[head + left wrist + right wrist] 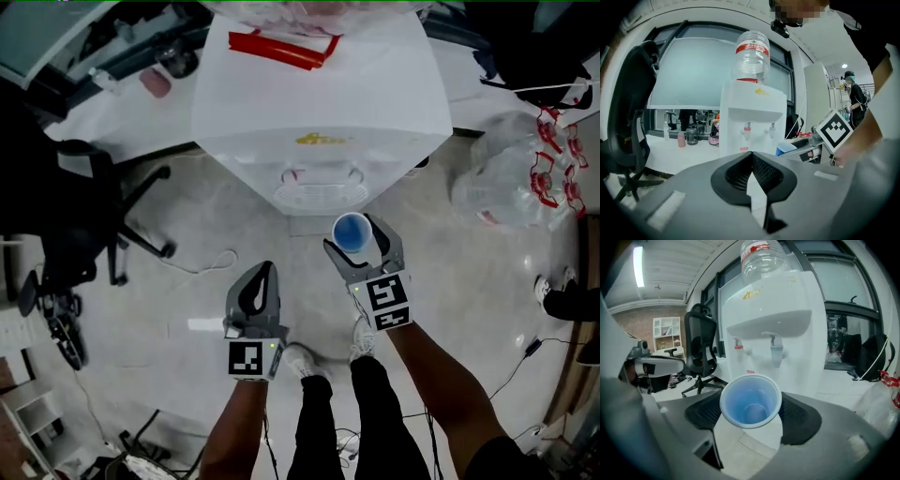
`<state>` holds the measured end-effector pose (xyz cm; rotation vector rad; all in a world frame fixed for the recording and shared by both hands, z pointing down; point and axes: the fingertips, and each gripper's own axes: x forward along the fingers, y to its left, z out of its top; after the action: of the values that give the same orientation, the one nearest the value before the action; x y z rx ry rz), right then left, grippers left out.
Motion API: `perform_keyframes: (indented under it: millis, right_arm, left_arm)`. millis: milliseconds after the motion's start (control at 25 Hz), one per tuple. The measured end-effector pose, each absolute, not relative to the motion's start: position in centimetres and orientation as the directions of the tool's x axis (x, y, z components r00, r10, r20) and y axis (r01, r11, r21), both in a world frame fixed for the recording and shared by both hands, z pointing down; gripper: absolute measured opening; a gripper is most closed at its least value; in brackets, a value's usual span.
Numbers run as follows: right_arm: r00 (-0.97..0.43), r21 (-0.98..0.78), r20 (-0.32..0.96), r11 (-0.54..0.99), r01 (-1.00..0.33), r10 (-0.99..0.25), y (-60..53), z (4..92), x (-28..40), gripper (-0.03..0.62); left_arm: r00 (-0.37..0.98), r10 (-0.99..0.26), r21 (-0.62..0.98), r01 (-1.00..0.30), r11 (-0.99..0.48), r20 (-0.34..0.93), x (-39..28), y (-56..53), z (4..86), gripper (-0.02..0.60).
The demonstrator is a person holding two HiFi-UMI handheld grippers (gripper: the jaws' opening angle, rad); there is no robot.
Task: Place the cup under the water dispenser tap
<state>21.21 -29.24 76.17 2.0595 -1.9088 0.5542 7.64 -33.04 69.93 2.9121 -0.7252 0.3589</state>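
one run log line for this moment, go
right gripper: shut on cup | left gripper: shut, empty | cup: open end up, in front of water dispenser, not under taps

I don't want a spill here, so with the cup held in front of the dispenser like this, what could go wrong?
The cup is pinched by its sides in the right gripper; it could slip or buckle. The red tap and blue tap stand close together on the water dispenser, so the cup may end under the wrong one.
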Motion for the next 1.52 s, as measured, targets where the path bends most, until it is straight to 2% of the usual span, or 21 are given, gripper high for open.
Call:
perform_keyframes:
  millis: [720,1200,1400,1520]
  right_arm:
    - [0.136,-0.03,0.601,-0.192,-0.981,-0.787,-34.2,84.9,27.1,0.364]
    - [0.181,-0.028,0.586,-0.243,-0.97,-0.79,-35.2,86.0,28.2,0.378]
    - [0.163,-0.05,0.607,-0.242,-0.969,-0.778,-34.7,86.5,27.6,0.474]
    - [0.162,-0.056,0.612,-0.247,-0.967,-0.774,-33.9,86.3,27.3,0.488]
  left_arm:
    - [0.847,-0.463,0.04,-0.489,-0.871,0.262,9.4,-34.1,73.0,0.017]
    - [0.856,-0.445,0.051,-0.473,-0.88,0.263,9.9,-33.1,72.6,0.017]
    - [0.851,-0.456,0.04,-0.481,-0.876,0.262,9.4,-33.4,72.4,0.017]
    - [0.849,-0.46,0.036,-0.485,-0.874,0.259,9.1,-33.6,72.0,0.017]
